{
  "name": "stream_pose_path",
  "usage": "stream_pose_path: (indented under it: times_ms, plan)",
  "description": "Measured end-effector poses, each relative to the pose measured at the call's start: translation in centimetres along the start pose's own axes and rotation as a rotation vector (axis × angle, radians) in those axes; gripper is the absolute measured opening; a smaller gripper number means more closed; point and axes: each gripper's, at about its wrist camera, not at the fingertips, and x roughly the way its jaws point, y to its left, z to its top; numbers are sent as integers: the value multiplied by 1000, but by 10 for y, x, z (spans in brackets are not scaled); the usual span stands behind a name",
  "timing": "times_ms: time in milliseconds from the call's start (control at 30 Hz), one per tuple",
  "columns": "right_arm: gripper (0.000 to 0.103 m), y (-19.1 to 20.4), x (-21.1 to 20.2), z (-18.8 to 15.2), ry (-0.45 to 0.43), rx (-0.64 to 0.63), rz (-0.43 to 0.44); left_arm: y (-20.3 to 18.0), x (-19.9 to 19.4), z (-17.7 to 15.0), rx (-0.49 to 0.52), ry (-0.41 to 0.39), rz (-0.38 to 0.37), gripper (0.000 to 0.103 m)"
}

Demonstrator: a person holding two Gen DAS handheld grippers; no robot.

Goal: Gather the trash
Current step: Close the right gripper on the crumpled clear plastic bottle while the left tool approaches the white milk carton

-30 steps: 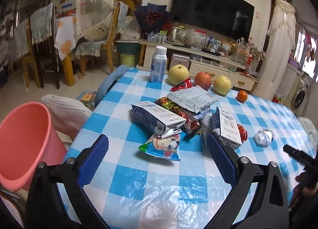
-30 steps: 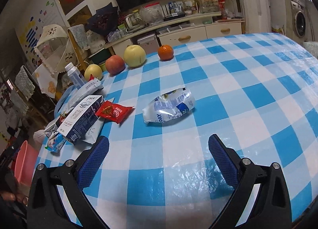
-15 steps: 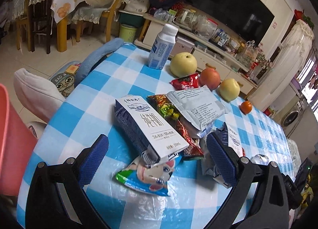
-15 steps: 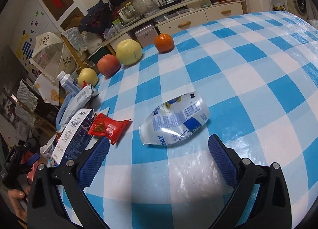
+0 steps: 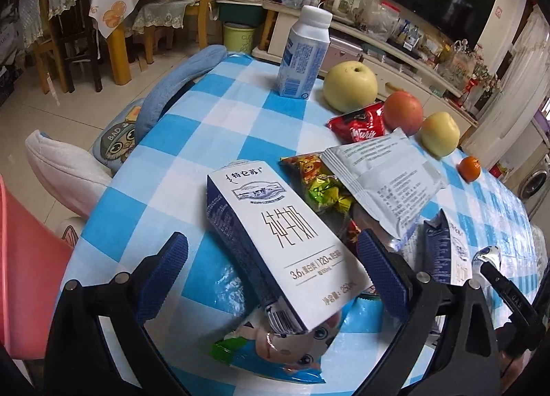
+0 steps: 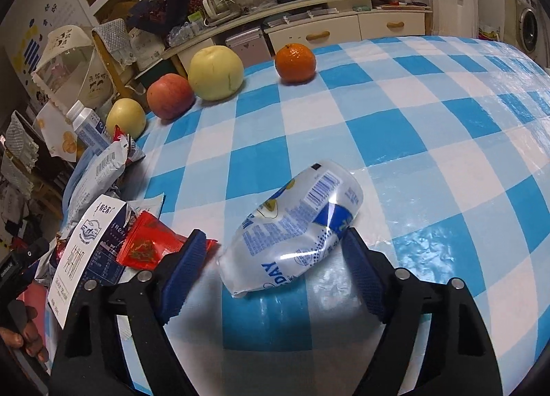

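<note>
I see white milk carton [image 5: 285,245] lying flat, tilted over cartoon snack bag [image 5: 275,351], beside wrapper pile [image 5: 361,183]. Crumpled clear pouch [image 6: 295,227] lies alone on checked cloth.

Tablecloth [image 6: 395,135]: blue-and-white check under a glossy, wrinkled clear plastic film. Pouch [image 6: 295,224]: crumpled shiny plastic; carton [image 5: 275,241]: smooth matt printed card; grey packet [image 5: 381,176]: matt film; candy wrappers [image 5: 319,186]: bright reflective foil; bottle [image 5: 302,56]: matt white plastic. Gripper pads [image 5: 165,275]: blue, rough, knurled, on matt black plastic arms; bin [image 5: 24,269]: smooth pink plastic.
</note>
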Motion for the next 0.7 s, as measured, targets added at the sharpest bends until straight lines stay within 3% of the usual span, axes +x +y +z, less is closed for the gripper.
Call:
stream_pose_path:
  times_ms: [100,267,467,533,600,700]
  plan:
    - [81,6,3,0,-2,-35,-26,1,6,2,10,13,37,99]
    - [77,15,8,-1,4,-106,-59,8,13,4,-22,38,10,99]
    - [76,24,8,-1,14,-156,-14,13,15,4,-42,49,-30,98]
    - [76,26,10,-1,14,-174,-41,15,15,3,-55,39,-60,92]
    - [76,26,12,-1,12,-177,-57,15,14,2,-70,29,-97,76]
    - [79,27,13,0,10,-175,-69,13,13,-1,-74,17,-113,71]
